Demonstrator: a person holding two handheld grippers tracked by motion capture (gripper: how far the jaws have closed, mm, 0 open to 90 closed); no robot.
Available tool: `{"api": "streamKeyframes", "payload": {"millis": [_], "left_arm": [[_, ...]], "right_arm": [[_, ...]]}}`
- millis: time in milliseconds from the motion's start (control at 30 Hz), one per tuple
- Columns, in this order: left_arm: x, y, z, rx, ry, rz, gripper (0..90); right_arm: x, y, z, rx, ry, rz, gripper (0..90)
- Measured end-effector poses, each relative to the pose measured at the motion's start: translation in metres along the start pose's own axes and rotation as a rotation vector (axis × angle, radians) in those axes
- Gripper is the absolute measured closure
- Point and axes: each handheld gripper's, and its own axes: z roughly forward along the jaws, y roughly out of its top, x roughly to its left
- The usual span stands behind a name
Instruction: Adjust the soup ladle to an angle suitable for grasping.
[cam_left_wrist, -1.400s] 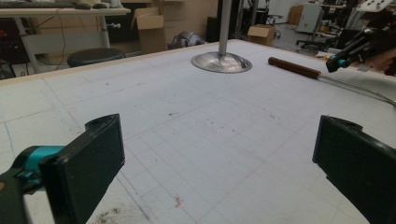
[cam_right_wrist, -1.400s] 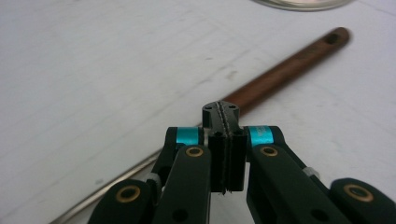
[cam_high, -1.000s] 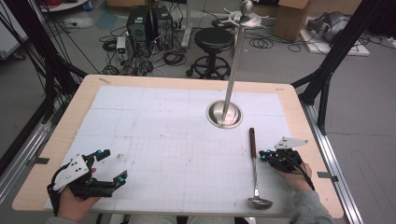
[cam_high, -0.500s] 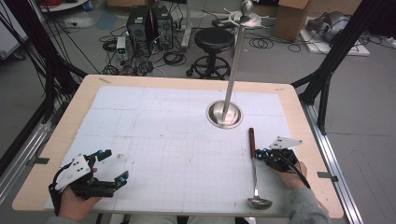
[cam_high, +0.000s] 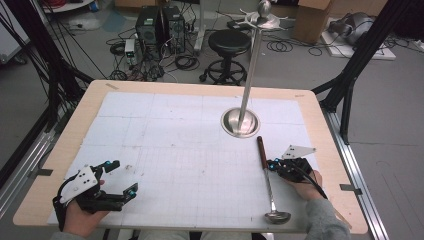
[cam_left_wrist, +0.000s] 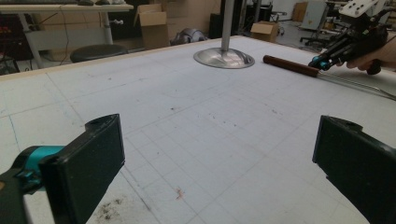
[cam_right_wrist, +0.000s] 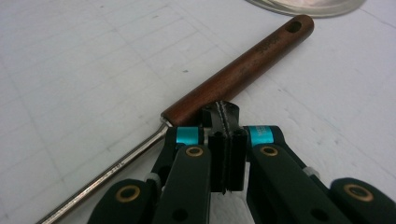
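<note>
Ladle (cam_high: 266, 172) lying flat on the bench (cam_high: 200, 145), wooden handle pointing toward the base of the hanging stand (cam_high: 240, 123) and bowl near the front edge. The right hand-held gripper (cam_high: 272, 164) sits against the handle's side where wood meets the metal shaft; in the right gripper view (cam_right_wrist: 223, 116) its jaws are pressed together with nothing between them, the ladle (cam_right_wrist: 224, 88) passing just beyond the tips. The left hand-held gripper (cam_high: 120, 177) rests at the bench's near left corner, jaws spread wide and empty (cam_left_wrist: 215, 163), well apart from the ladle.

Risk, as a judgement: with the jaws closed beside a round handle, any forward push would roll or skid the ladle across the smooth mat instead of seizing it; it might swing against the stand base, or its bowl might slide off the front edge.

Compared with a second ago, the right hand-held gripper has moved leftward to reach the handle; the ladle, stand and left hand-held gripper appear unchanged.
</note>
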Motion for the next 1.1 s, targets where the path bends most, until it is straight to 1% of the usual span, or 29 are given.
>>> {"api": "streamKeyframes", "payload": {"millis": [33,67,133,200,233,267,333,400,433,500,533,567,633,667,700,733,800,833,900,967,1033,1067,1100], "left_arm": [[0.000,0.000,0.000,0.000,0.000,0.000,2.5],[0.000,0.000,0.000,0.001,0.000,0.000,2.5],[0.000,0.000,0.000,-0.001,-0.001,0.000,2.5],[0.000,0.000,-0.001,-0.002,0.002,-0.004,2.5],[0.000,0.000,-0.001,-0.002,0.004,-0.004,2.5],[0.000,0.000,-0.001,-0.002,0.004,-0.003,2.5],[0.000,0.000,-0.001,-0.002,0.004,-0.004,2.5],[0.000,0.000,-0.001,0.001,0.003,-0.003,2.5],[0.000,0.000,-0.001,0.001,0.003,-0.003,2.5],[0.000,0.000,-0.001,-0.002,0.005,-0.004,2.5],[0.000,-0.001,-0.001,0.000,0.009,-0.004,2.5],[0.001,-0.001,-0.001,0.000,0.008,-0.004,2.5],[0.000,0.000,-0.001,-0.001,0.010,-0.004,2.5],[0.000,0.000,-0.001,-0.001,0.009,-0.004,2.5],[0.000,0.000,-0.001,-0.002,0.009,-0.001,2.5],[0.000,0.000,-0.001,-0.001,0.008,-0.001,2.5],[0.000,0.000,-0.001,-0.001,0.007,-0.001,2.5],[0.000,0.000,-0.001,-0.002,0.008,-0.001,2.5],[0.001,0.000,-0.001,0.000,0.011,-0.003,2.5],[0.001,0.000,-0.001,-0.002,0.011,-0.002,2.5],[0.001,0.000,-0.002,-0.003,0.010,-0.003,2.5],[0.001,0.000,-0.001,-0.003,0.011,-0.003,2.5],[0.001,0.000,-0.001,-0.002,0.012,-0.003,2.5]], "right_arm": [[0.002,0.001,0.001,0.002,-0.004,-0.013,90.0],[0.006,0.004,0.003,0.010,-0.007,-0.049,90.0],[0.010,0.007,0.005,0.018,-0.009,-0.078,90.0],[0.011,0.009,0.005,0.024,-0.005,-0.083,90.0],[0.012,0.010,0.007,0.019,0.011,-0.084,90.0],[0.012,0.010,0.007,0.019,0.011,-0.084,90.0],[0.015,0.014,0.010,0.024,0.034,-0.092,90.0],[0.015,0.015,0.011,0.021,0.041,-0.095,90.0],[0.016,0.016,0.012,0.021,0.048,-0.104,90.0],[0.021,0.021,0.014,0.038,0.052,-0.148,90.0],[0.023,0.023,0.015,0.041,0.074,-0.150,90.0],[0.023,0.023,0.015,0.041,0.074,-0.150,90.0],[0.029,0.028,0.018,0.057,0.092,-0.177,90.0],[0.029,0.028,0.018,0.057,0.092,-0.177,90.0],[0.031,0.030,0.020,0.062,0.118,-0.178,90.0],[0.032,0.032,0.021,0.066,0.130,-0.177,90.0],[0.033,0.033,0.022,0.068,0.139,-0.180,90.0],[0.036,0.037,0.024,0.078,0.150,-0.194,90.0],[0.037,0.038,0.024,0.082,0.148,-0.198,90.0],[0.041,0.042,0.027,0.087,0.175,-0.211,90.0],[0.042,0.043,0.028,0.089,0.177,-0.214,90.0],[0.044,0.046,0.029,0.103,0.183,-0.229,90.0],[0.044,0.046,0.029,0.103,0.183,-0.229,90.0]]}}
